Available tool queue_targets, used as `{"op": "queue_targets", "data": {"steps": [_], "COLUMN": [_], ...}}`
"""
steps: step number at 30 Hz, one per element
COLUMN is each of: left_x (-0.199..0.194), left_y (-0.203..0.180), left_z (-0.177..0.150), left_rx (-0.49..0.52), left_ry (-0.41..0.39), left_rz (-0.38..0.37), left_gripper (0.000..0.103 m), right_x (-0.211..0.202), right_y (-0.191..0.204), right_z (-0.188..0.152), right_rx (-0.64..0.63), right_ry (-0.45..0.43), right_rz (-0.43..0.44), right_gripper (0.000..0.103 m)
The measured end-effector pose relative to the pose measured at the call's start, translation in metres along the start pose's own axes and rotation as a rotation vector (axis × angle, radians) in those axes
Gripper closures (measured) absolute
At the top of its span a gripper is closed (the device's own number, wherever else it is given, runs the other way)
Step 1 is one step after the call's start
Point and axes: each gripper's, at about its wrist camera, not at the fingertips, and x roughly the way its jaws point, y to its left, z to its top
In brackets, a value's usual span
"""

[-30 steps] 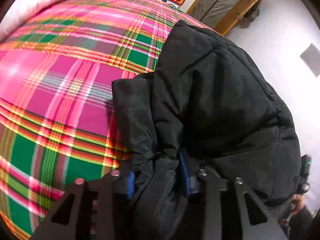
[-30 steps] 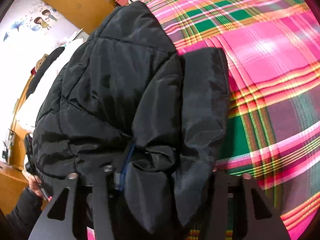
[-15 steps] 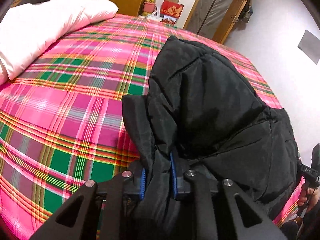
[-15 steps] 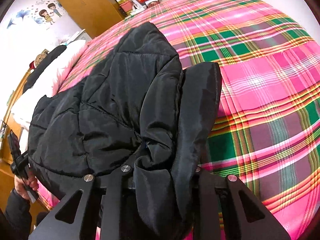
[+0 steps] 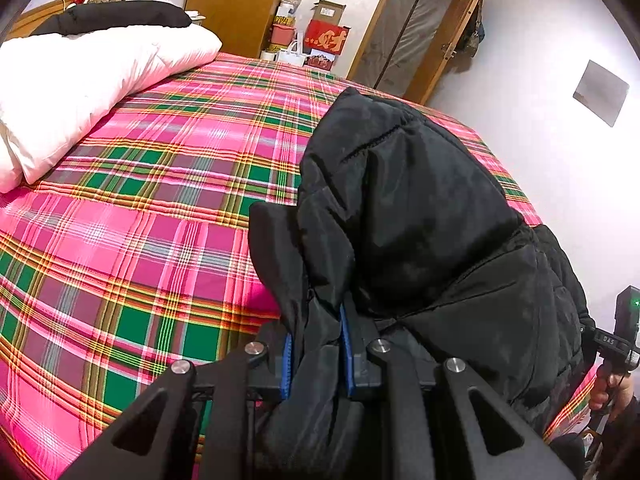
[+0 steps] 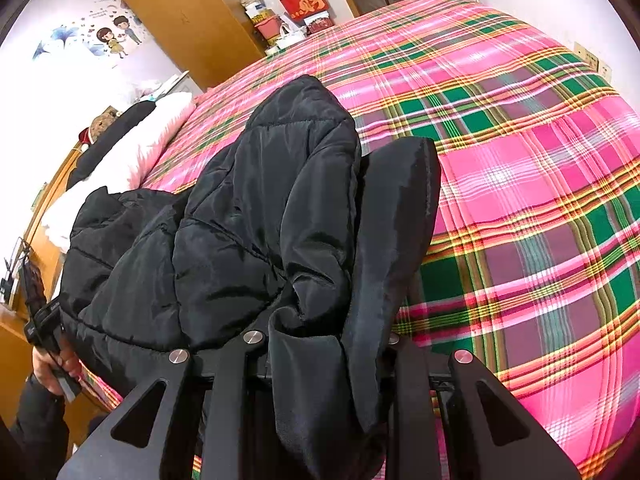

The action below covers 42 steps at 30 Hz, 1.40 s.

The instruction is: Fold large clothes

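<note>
red box, top centre of the left wrist view, bears one large gold character, seemingly 财. small label at lower right edge, on the other handheld device, reads roughly "das".

A wide bed fills most of the room, spread with a pink, green and yellow plaid cover. A white duvet lies bunched at its head end, with a dark bolster along the top beside a wooden headboard. White walls enclose the room; one carries a grey square panel, another cartoon stickers. A tall wooden wardrobe stands against the far wall, next to stacked boxes, one red, and a white bag. A wood-framed door stands open. Light is even and bright.
</note>
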Motion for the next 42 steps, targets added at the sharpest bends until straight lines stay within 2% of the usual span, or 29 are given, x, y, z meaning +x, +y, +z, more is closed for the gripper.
{"op": "queue_targets", "data": {"steps": [9,23,36,42], "left_x": [-0.013,-0.029,0.034,0.092], "left_y": [0.017,0.097,0.154,0.193], "left_z": [0.027,0.098,0.122,0.092], "left_rx": [0.009,-0.021,-0.039,-0.124], "left_ry": [-0.052,-0.147,-0.120,-0.007], "left_rz": [0.015,0.089,0.114,0.172], "left_gripper": [0.084,0.084,0.084,0.081], "right_x": [0.008,0.075,0.146,0.192], "right_y": [0.031,0.118,0.139,0.110], "right_z": [0.028,0.077,0.093,0.073], "right_rx": [-0.039,-0.102,-0.099,-0.036], "right_ry": [-0.030,-0.033,0.002,0.084], "right_rz": [0.039,0.128,0.132,0.083], "right_gripper": [0.081,0.081,0.080,0.075]}}
